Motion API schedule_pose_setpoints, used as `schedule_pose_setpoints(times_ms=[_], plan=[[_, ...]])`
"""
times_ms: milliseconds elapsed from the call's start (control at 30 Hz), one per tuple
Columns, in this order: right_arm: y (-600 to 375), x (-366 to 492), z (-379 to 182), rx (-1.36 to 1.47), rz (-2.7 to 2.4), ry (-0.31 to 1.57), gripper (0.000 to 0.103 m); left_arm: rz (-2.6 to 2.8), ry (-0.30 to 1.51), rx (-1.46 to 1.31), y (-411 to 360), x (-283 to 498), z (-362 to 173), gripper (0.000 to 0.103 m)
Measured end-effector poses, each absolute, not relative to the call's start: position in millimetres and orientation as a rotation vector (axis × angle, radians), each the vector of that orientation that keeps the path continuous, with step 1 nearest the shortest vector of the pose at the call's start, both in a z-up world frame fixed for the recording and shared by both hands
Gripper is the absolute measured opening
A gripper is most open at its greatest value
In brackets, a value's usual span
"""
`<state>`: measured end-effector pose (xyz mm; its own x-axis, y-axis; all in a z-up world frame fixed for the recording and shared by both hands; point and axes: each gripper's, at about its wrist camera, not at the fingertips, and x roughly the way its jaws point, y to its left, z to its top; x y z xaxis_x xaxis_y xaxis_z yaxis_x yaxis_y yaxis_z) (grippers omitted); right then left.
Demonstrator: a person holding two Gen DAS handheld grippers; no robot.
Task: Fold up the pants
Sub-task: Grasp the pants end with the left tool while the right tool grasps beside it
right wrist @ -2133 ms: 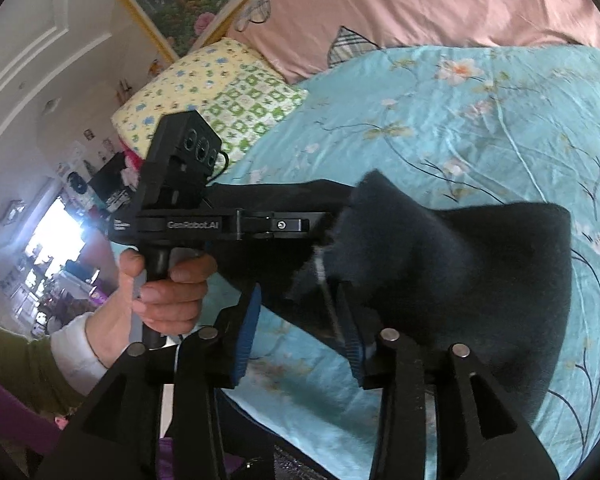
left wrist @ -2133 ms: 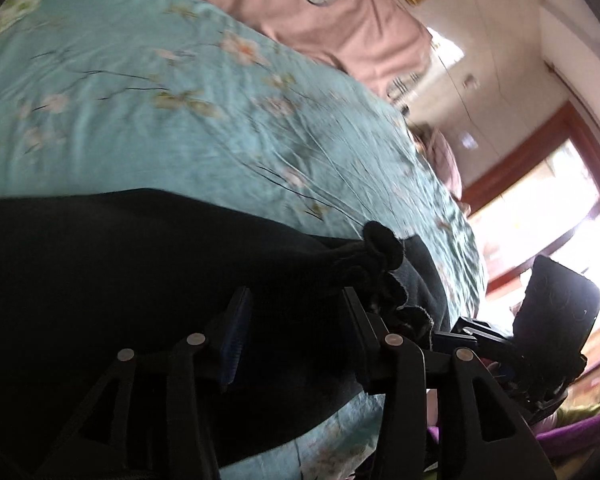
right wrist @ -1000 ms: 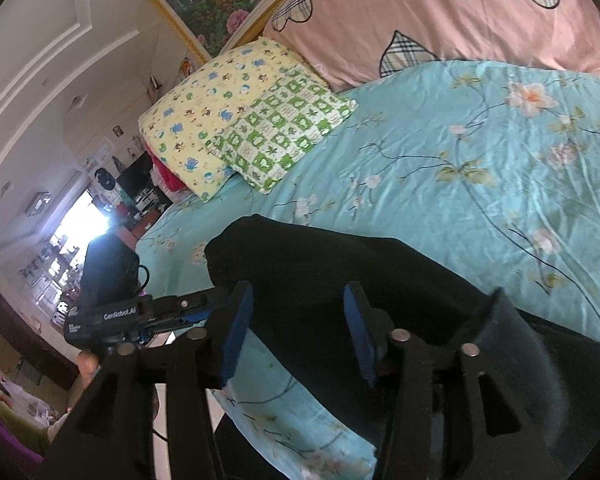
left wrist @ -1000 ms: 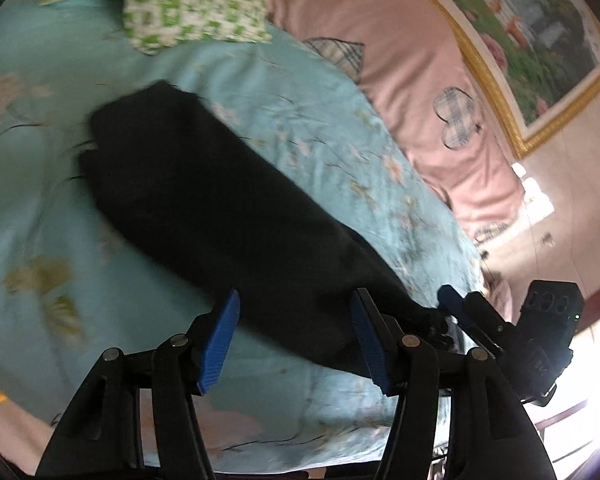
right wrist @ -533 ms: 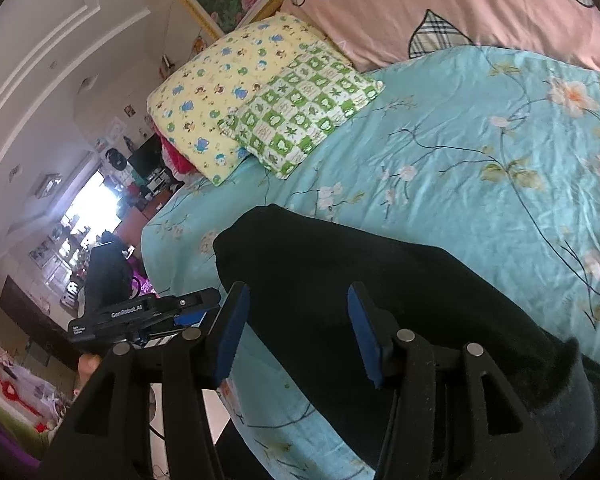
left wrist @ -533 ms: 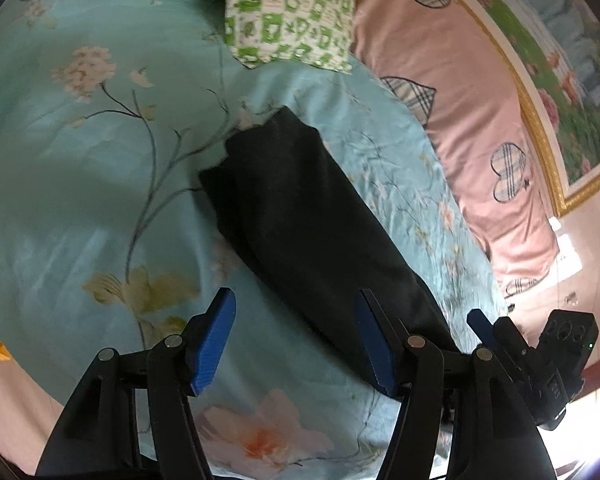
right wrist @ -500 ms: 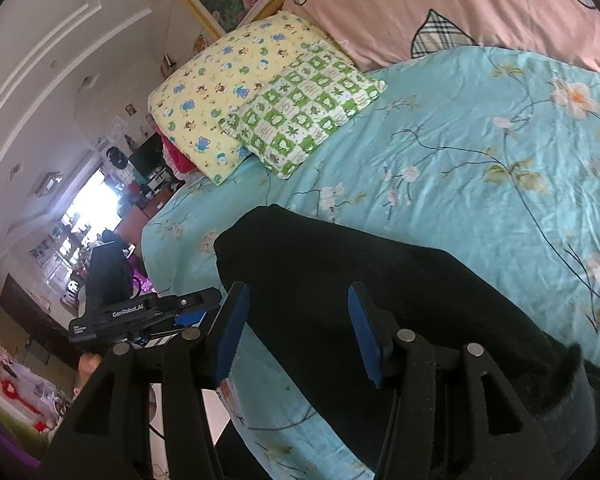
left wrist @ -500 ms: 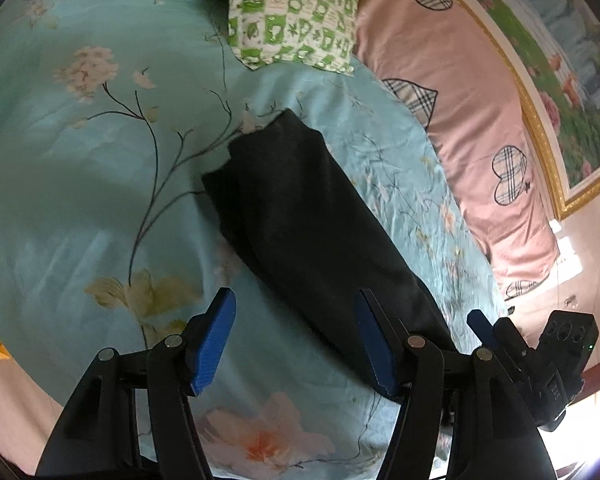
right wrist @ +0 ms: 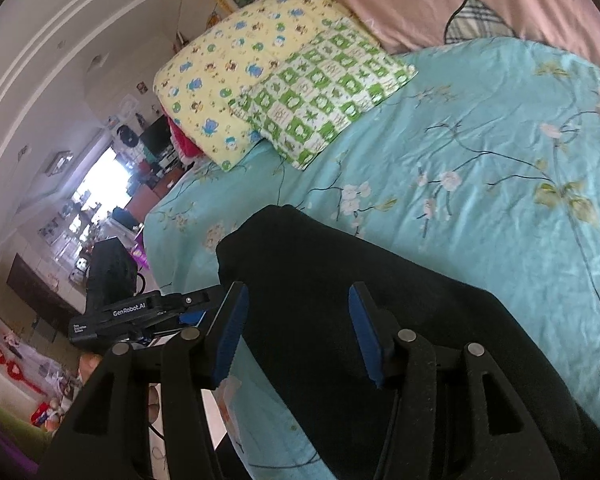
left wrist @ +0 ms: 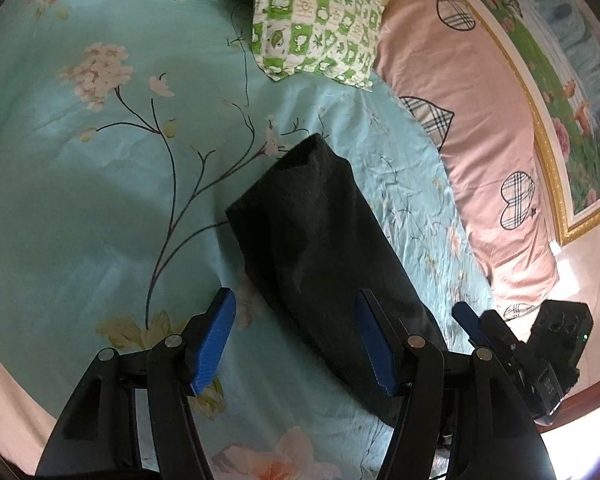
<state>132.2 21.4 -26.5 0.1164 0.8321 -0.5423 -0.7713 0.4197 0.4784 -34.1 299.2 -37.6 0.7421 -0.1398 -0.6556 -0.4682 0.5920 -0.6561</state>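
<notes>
- Pants (left wrist: 320,248): dark, folded lengthwise into a long narrow strip, lying flat on the teal sheet (left wrist: 100,200). In the left view it runs from frame centre down to lower right; in the right view it fills the lower centre and right.
- Far end sits mid-frame in the left view, short of the green pillow (left wrist: 320,20) at top centre. Looks like the cuff end, but cannot tell for sure.
- Left gripper (left wrist: 296,340): jaws wide, nothing between the pads. Left pad over bare sheet, right pad over the strip's edge. The jaws have just opened a bit further.
- Right gripper (right wrist: 296,332): jaws moderately apart, hovering over the strip, no cloth pinched.
- Handling, judged: soft, limp, matte fabric, maybe fleece-like. Light, not fragile, not slippery. Won't hold shape; layers can slide apart or sag if lifted from one point.
- Best hold, judged: pinch both layers at the far end, one gripper per corner, and carry it back over the near end.
- Risk: catching only the top layer, or grabbing sheet along with it.
</notes>
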Motion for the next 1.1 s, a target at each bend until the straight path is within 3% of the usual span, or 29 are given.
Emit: schedule_pose_setpoints(times_ms=[967, 1067, 1100], plan=[[189.1, 203.2, -65.9, -0.242, 1.352, 1.061, 0.054, 0.232, 0.727, -1.003, 315.6, -10.6, -59.4, 0.06], [196.9, 203.6, -73.2, -0.265, 1.362, 1.085, 0.051, 0.247, 0.74, -0.987, 315.7, -6.3, -58.8, 0.053], [196.5, 203.5, -73.9, -0.259, 1.368, 1.087, 0.047, 0.251, 0.743, -0.983, 316.2, -5.6, -59.2, 0.046]])
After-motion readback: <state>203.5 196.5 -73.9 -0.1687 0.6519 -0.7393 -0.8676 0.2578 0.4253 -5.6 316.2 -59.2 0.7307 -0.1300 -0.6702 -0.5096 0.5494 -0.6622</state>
